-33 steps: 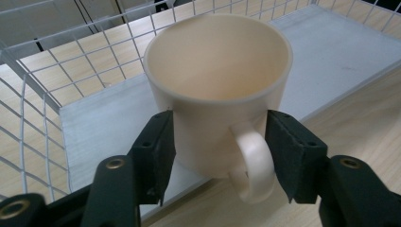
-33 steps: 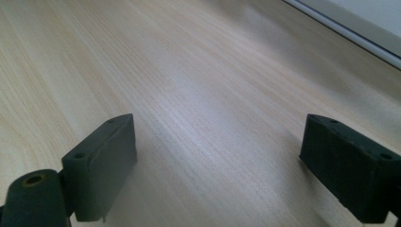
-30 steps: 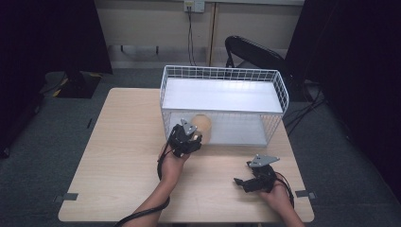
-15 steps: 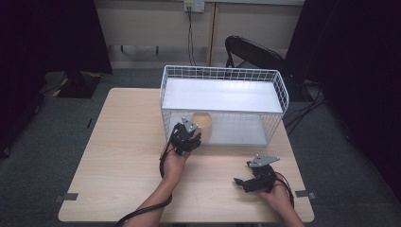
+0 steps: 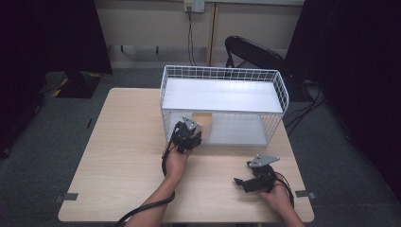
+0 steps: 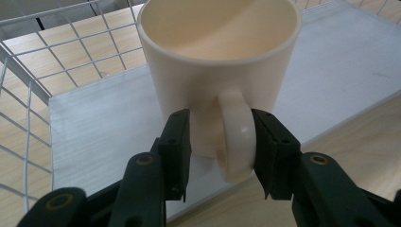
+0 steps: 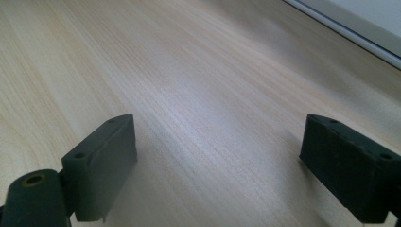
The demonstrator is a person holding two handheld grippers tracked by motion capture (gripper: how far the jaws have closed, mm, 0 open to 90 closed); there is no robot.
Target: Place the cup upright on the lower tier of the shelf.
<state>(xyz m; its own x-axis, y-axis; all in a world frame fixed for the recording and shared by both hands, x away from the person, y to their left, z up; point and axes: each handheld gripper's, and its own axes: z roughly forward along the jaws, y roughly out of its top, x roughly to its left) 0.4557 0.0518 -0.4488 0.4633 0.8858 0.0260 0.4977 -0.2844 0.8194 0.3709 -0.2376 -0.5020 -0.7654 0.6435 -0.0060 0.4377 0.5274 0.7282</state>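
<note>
Left hand-held gripper [image 6: 220,156] is clenched on the cream mug's [image 6: 222,61] handle [image 6: 234,137], mug upright on the lower shelf of the wire rack [image 5: 279,90]. Best to set it flat before letting go. Right hand-held gripper [image 7: 217,165] sits released, low over the tabletop [image 5: 123,156].

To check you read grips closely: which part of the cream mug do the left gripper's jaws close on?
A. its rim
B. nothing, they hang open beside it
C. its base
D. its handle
D: in the left gripper view the left gripper clamps the mug by its handle.
</note>
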